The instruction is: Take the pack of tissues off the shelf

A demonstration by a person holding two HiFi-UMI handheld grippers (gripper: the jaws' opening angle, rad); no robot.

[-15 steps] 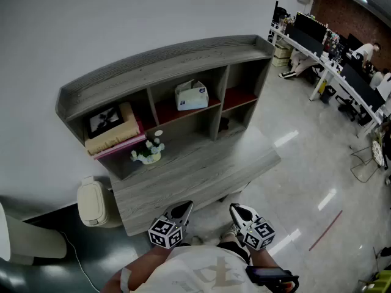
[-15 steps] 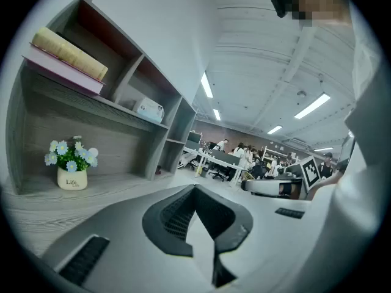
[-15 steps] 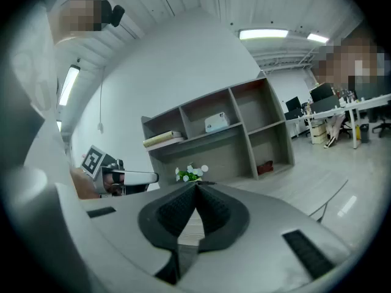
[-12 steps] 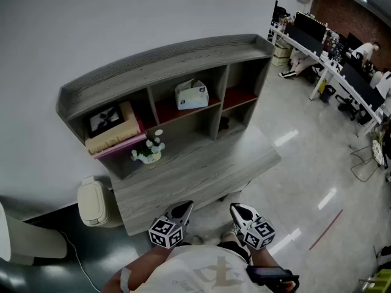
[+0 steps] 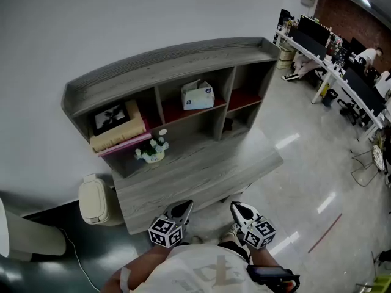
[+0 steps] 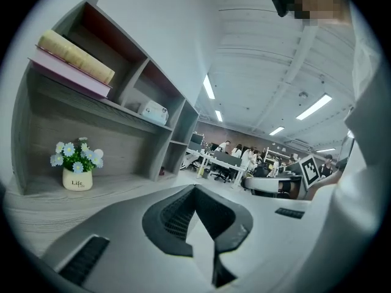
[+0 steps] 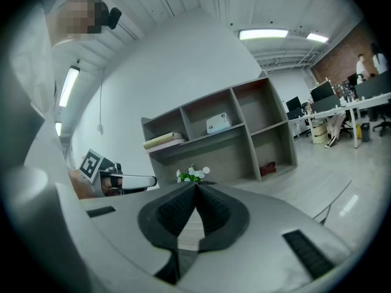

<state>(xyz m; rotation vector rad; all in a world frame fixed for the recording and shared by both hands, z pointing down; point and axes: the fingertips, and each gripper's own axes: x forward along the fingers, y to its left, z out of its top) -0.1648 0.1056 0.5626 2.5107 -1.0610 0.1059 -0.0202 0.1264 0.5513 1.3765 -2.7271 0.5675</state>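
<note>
Standing back from the tabletop (image 5: 201,171), with the left gripper (image 5: 182,207) and right gripper (image 5: 239,208) kept low by the waist, side by side and tipped slightly down toward the shelf (image 5: 165,63). Both pairs of jaws pressed together on nothing (read in both gripper views, tips meeting at a point). Probably a resting carry, well apart from any target. Tissues (image 5: 197,96) sitting in the middle of 3 upper compartments, on the red-lined floor, alone there and so open to a straight reach. Books (image 5: 117,132) stacked flat in the compartment to the left. Potted flowers (image 5: 151,153) on the tabletop below them, off the direct line to the middle bay. Long axis of the tissues lying level and sideways, along the shelf front. Broad face turned out toward the room, top up, with what looks like a white tuft at the top. Judging from that: a reach over the tabletop needed first, jaws to be spread, then closed across the pack's shorter span, then drawn straight out toward the body, clear of the 2 dividers (image 5: 230,90).
</note>
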